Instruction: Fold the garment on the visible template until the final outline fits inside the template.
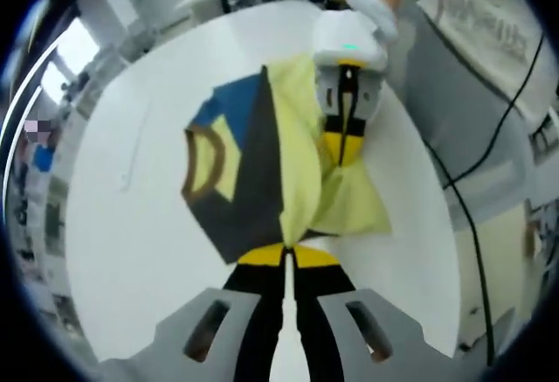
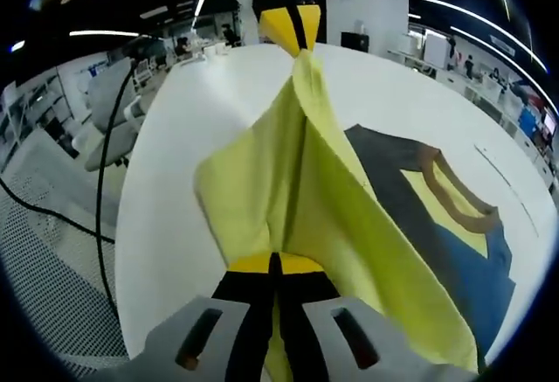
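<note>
A T-shirt [image 1: 249, 181] in yellow, dark grey and blue with a brown collar [image 1: 205, 162] lies on the white table [image 1: 131, 242]. Its yellow part [image 1: 301, 128] is raised off the table as a fold stretched between both grippers. My left gripper [image 1: 286, 255] is shut on the near end of that fold. The right gripper [image 1: 342, 148], held by a white-gloved hand [image 1: 374, 13], pinches the far end. In the right gripper view, my right gripper [image 2: 275, 265] is shut on the yellow cloth [image 2: 341, 216], and the left gripper [image 2: 293, 25] grips its far tip. The collar [image 2: 454, 191] lies flat to the right.
A person in pale clothes [image 1: 489, 41] stands at the table's edge, with a black cable [image 1: 463, 207] hanging beside it. A faint thin line [image 1: 131, 159] marks the table left of the shirt. Mesh chairs [image 2: 52, 216] and a cable [image 2: 103, 207] lie beyond the rim.
</note>
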A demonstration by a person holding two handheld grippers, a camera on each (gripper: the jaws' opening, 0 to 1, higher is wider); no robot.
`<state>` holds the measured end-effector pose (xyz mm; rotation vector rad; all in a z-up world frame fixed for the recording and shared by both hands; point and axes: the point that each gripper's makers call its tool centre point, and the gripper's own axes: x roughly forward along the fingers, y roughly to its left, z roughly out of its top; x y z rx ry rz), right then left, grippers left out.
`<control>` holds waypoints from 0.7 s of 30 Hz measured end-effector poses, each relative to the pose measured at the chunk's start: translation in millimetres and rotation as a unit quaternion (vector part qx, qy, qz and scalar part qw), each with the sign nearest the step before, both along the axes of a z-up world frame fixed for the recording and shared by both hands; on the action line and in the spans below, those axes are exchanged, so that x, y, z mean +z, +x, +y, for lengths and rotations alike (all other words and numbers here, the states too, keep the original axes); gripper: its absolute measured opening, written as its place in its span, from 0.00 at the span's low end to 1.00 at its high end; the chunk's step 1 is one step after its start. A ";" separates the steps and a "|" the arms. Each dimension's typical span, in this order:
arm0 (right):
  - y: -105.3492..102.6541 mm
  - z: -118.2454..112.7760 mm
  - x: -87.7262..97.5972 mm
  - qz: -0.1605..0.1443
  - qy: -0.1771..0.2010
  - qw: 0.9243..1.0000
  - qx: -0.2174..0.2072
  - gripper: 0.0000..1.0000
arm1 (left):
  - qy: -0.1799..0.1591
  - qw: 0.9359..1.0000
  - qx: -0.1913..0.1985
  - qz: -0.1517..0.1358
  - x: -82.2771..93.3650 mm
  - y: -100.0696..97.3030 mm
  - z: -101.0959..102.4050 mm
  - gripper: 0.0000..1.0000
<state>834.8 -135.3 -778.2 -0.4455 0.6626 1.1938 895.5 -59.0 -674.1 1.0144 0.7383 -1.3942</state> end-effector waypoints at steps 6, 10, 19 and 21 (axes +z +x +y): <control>-0.4 -0.9 -0.4 0.002 0.003 1.000 0.000 0.01 | 0.014 1.000 -0.020 0.013 -0.7 7.4 0.1 0.00; -0.3 -1.3 -0.6 0.006 0.008 1.000 -0.003 0.01 | 0.022 0.998 -0.043 0.033 1.7 10.8 -0.1 0.00; 0.2 -1.8 -0.7 0.008 0.013 1.000 -0.008 0.01 | 0.039 0.995 -0.059 0.076 -4.2 19.2 0.0 0.00; 0.3 -1.9 -0.7 0.008 0.014 1.000 -0.009 0.01 | 0.041 0.994 -0.055 0.086 -8.6 19.5 0.1 0.00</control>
